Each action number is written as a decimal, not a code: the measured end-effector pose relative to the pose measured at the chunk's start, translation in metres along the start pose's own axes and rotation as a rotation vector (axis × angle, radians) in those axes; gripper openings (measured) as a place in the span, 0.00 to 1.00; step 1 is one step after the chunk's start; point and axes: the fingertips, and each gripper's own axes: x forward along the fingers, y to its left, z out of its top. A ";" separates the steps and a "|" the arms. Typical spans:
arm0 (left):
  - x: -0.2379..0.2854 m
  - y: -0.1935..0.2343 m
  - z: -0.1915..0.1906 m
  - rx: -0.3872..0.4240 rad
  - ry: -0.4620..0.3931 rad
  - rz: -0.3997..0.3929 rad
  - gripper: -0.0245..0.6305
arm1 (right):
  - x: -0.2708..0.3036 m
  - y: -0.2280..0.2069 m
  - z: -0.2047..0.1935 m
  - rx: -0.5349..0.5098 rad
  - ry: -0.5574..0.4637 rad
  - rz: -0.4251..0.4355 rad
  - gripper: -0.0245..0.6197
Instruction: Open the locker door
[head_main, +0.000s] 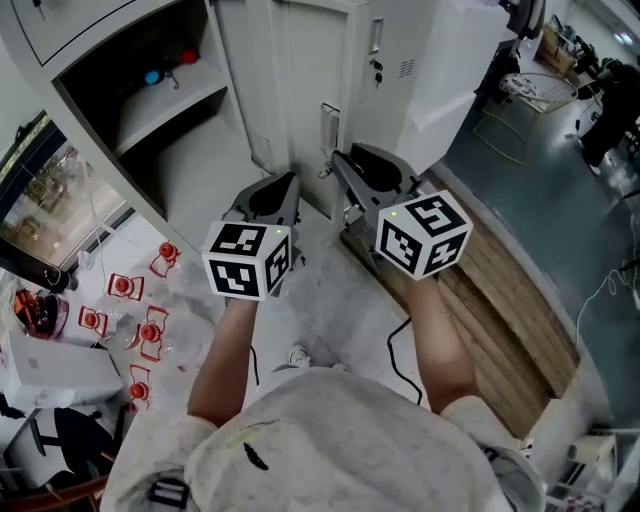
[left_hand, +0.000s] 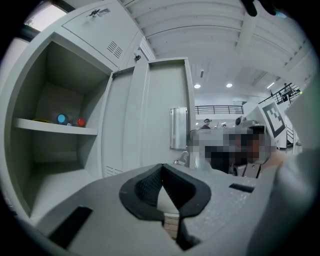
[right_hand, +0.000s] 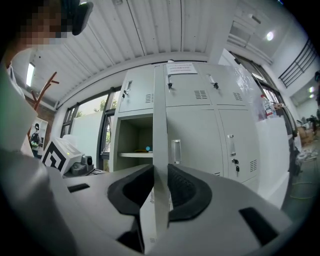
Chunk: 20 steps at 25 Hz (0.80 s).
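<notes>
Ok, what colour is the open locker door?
Light grey all over. The locker door shows best in the left gripper view.

the open locker door (right_hand: 160, 125) stands edge-on before you, caught between the right gripper's (right_hand: 160, 172) jaws, and it splits your approach. left of it, the compartment (left_hand: 55, 97) gives you room below its shelf (left_hand: 50, 125). small items (left_hand: 61, 119) occupy that shelf. red-capped clutter (head_main: 123, 287) litters the floor at your left.
</notes>
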 end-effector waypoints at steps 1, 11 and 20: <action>0.000 -0.001 0.001 0.002 -0.001 -0.005 0.05 | 0.000 -0.003 0.000 0.002 -0.002 -0.007 0.16; 0.006 -0.004 0.001 0.011 0.002 -0.041 0.05 | 0.002 -0.032 0.001 0.023 -0.015 -0.081 0.17; 0.008 0.003 0.002 0.017 0.004 -0.044 0.05 | 0.007 -0.061 0.002 0.061 -0.045 -0.141 0.18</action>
